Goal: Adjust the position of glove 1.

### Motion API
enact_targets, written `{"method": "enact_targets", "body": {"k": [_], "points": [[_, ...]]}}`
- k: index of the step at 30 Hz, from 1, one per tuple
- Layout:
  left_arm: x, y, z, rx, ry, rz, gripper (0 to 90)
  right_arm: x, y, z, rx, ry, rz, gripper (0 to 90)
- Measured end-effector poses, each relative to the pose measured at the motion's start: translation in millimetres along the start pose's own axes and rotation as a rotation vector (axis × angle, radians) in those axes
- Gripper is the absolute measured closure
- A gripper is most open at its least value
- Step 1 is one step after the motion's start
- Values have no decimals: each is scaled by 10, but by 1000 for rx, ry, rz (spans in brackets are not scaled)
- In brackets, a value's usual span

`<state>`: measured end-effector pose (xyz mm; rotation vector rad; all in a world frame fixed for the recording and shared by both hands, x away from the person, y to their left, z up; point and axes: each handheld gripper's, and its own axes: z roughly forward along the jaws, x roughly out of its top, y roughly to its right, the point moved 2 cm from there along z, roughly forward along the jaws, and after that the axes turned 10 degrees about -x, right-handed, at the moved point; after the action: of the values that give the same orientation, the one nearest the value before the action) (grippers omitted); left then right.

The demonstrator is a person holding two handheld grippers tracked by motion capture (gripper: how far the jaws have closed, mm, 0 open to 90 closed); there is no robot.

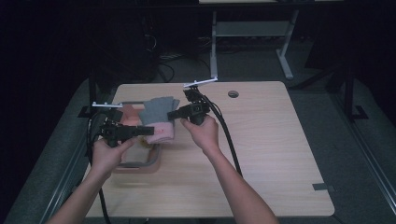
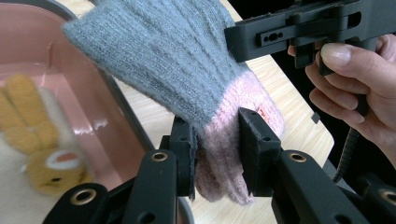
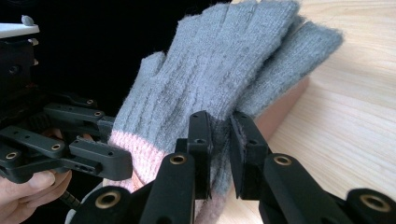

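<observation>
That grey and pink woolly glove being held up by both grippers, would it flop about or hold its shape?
Probably floppy: the glove is soft knit, and its pink cuff bunches where the left gripper pinches it. Likely light too, since the two pinches, the other by the right gripper, seem to carry it above the pink tray. The fuzzy yarn should resist slipping.

No legible text or labels — as far as visible.

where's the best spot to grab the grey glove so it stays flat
Grip the glove at its pink cuff, coming in from the open cuff end, as the left tool does. The cuff is a thick folded band, so it bunches firmly between the pads, while the grey fingers flop.
</observation>
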<state>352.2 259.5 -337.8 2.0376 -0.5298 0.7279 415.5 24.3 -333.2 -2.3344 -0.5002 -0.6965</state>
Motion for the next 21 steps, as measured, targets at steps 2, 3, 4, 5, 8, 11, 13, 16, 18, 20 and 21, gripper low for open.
{"method": "enact_targets", "body": {"k": [2, 3, 4, 5, 8, 11, 13, 16, 18, 20, 21], "points": [[0, -27, -40, -1, 0, -3, 694, 8, -22, 21, 6, -3, -1, 794], [-3, -44, -62, -1, 2, -7, 695, 14, -33, 33, 10, -5, -3, 794], [-5, -56, -75, -1, 1, -7, 696, 23, -50, 49, 14, -6, -3, 794], [-9, -66, -89, -1, 3, -11, 697, 27, -61, 59, 15, -8, -3, 794], [-18, -96, -134, 5, 5, -19, 699, 47, -105, 100, 20, -8, -11, 794], [-21, -116, -175, 9, 10, -26, 703, 58, -129, 133, 30, -8, -10, 794], [-22, -133, -201, 12, 8, -25, 704, 66, -140, 158, 33, -10, -13, 794], [-23, -153, -234, 14, 11, -31, 707, 79, -165, 187, 41, -7, -9, 794], [-25, -168, -254, 18, 8, -29, 708, 85, -179, 207, 47, -6, -8, 794], [-28, -179, -269, 20, 10, -33, 709, 88, -190, 228, 50, -11, -7, 794], [-31, -192, -282, 21, 10, -33, 709, 90, -192, 241, 52, -11, -7, 794]]}}
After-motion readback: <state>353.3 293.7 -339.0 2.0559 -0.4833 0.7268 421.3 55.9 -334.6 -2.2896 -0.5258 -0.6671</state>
